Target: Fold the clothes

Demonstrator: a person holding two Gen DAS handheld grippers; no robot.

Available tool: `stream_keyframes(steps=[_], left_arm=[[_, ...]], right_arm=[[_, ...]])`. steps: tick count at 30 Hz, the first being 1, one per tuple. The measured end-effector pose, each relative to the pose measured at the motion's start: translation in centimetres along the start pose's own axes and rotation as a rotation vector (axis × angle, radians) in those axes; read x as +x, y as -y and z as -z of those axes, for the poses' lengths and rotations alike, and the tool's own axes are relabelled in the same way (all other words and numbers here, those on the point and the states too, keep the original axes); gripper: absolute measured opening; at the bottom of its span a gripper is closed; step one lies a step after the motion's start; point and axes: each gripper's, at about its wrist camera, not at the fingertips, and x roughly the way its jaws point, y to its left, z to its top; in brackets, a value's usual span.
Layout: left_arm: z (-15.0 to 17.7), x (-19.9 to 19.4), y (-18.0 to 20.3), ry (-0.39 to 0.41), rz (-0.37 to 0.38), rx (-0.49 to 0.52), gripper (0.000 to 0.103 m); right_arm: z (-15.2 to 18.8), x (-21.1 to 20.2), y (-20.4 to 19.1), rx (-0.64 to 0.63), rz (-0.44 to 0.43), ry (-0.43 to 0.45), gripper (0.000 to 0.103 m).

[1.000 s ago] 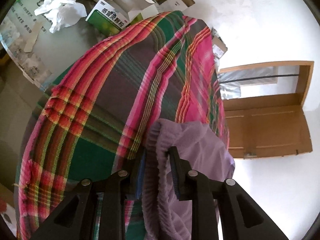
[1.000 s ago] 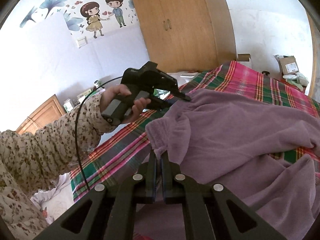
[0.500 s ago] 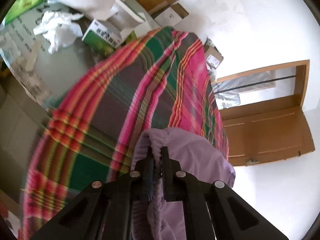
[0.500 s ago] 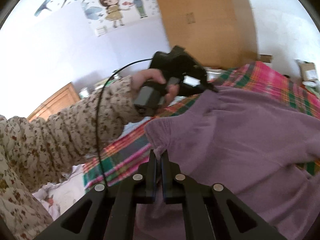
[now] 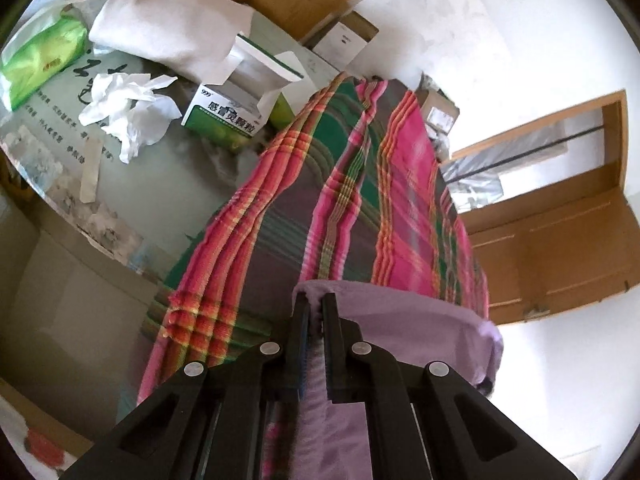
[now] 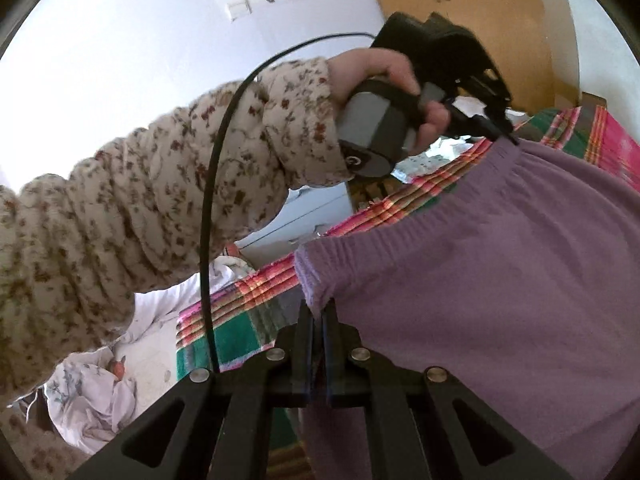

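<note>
Pinching purple garment [image 6: 500, 280] waistband taut btwn left gripper [image 5: 314, 304] & right gripper [image 6: 316, 310], over plaid sheet [image 5: 280, 220]

Right tongs [image 6: 316, 312] pinching purple garment [image 6: 480, 280] — left tongs [image 6: 510, 138] too

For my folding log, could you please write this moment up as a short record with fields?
garment: purple garment, elastic edge stretched between both grippers
left gripper: shut on one end of the edge
right gripper: shut on the other end
surface: plaid sheet under the garment
left hand: grips the left tool, floral sleeve
clutter: green medicine box and crumpled tissue beside the sheet
fold state: not yet folded
</note>
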Motion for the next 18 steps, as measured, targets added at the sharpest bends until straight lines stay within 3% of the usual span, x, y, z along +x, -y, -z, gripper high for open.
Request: stream_keyframes(steps=[6,9,10,13,18], left_arm=[[0.5,0.8,-1.2,-0.014,0.03,-0.032,0.007],[1.1,0.3,-1.1,-0.022,0.051,-0.033,0.008],[1.4,0.0,-0.9,-0.023,0.057,-0.018,0.012],[2.7,-1.4,-0.1,-0.029,0.046,0.02,0.015],[5.5,-4.6,0.4,0.008,0.026,0.058,0.018]], right_arm=[[0.3,2.6,1.2,0.067,0.003,-0.1,0.005],[0.4,2.0,1.1,0.059,0.023,-0.1,0.008],[0.5,1.8,1.1,0.056,0.03,-0.1,0.009],[0.7,0.9,1.2,0.073,0.054,-0.101,0.02],[1.7,-3.2,1.9,0.13,0.074,-0.026,0.033]])
